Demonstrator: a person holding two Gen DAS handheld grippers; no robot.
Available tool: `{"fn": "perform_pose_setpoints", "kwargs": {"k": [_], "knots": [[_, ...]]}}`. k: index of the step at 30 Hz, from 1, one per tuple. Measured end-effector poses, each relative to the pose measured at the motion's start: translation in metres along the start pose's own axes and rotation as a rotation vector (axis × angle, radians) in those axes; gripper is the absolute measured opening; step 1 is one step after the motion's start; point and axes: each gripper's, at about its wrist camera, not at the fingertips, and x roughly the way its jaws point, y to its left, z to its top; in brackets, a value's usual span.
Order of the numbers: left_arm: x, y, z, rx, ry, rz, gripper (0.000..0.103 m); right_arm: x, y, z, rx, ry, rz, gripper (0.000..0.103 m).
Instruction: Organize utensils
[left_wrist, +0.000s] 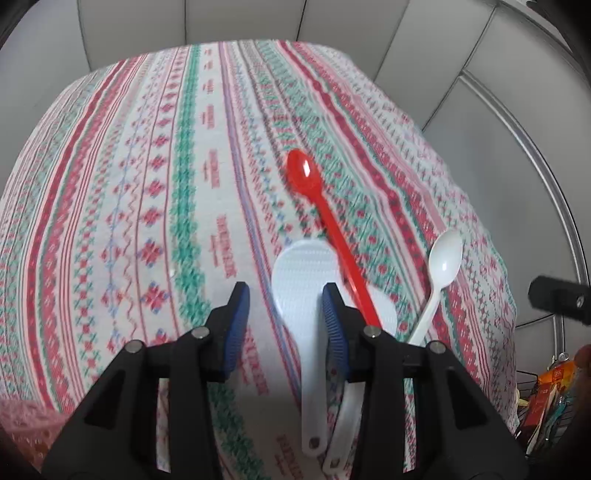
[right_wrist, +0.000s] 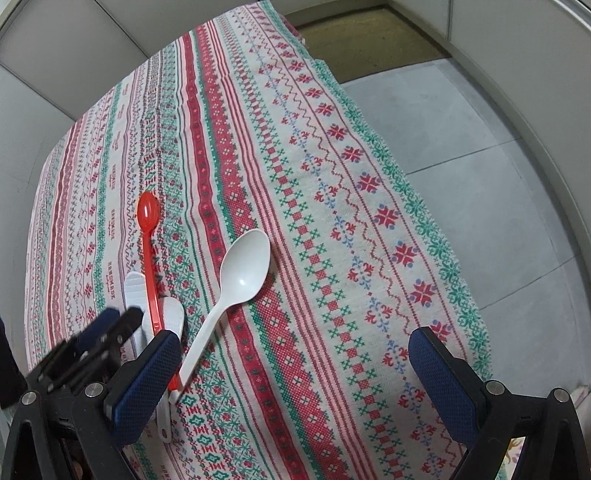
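Several plastic utensils lie on the patterned tablecloth (left_wrist: 155, 184). A white rice paddle (left_wrist: 306, 273) lies straight between the blue pads of my left gripper (left_wrist: 286, 290), which hovers over it half-closed. Cloth shows between the left pad and the paddle, so nothing is gripped. A second white paddle (left_wrist: 386, 312) lies under the handle of a red spoon (left_wrist: 304, 175). A white spoon (left_wrist: 445, 258) lies to the right. My right gripper (right_wrist: 295, 384) stands wide open over bare cloth, with the white spoon (right_wrist: 245, 266) just beyond its left finger. The right wrist view also shows the red spoon (right_wrist: 148, 212), both paddles (right_wrist: 135, 291) and the left gripper (right_wrist: 118, 319).
The cloth's edge (right_wrist: 454, 280) drops to grey floor tiles (right_wrist: 498, 177) on the right. Grey wall panels (left_wrist: 240, 18) stand behind the table. A wire basket with packets (left_wrist: 543, 398) sits low at the right. A black gripper part (left_wrist: 557, 299) pokes in from the right edge.
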Motion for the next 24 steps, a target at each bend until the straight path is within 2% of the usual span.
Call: {"fn": "perform_pose_setpoints", "kwargs": {"k": [7,9,15,16,17,20,24], "knots": [[0.005,-0.006,0.007,0.041,-0.018,-0.028,0.042,0.005,-0.010,0.002,0.028,0.003,-0.017,0.102],[0.005,-0.007,0.007,0.047,-0.023,-0.026,0.025,0.007,-0.011,0.001,0.031,0.009,-0.021,0.102],[0.006,0.004,0.006,-0.025,-0.012,-0.094,0.013,0.011,-0.015,0.002,0.050,0.024,-0.006,0.102],[0.005,0.007,0.005,-0.034,-0.009,-0.105,0.009,0.013,-0.016,0.002,0.058,0.027,-0.001,0.102],[0.006,0.007,0.004,-0.033,0.001,-0.106,0.000,0.014,-0.017,0.002,0.067,0.030,0.006,0.102],[0.001,0.006,-0.003,-0.013,0.013,-0.099,0.000,0.018,-0.020,0.002,0.104,0.050,0.045,0.102],[-0.004,0.005,-0.010,0.002,0.034,-0.076,0.000,0.018,-0.018,0.002,0.107,0.047,0.052,0.102]]}}
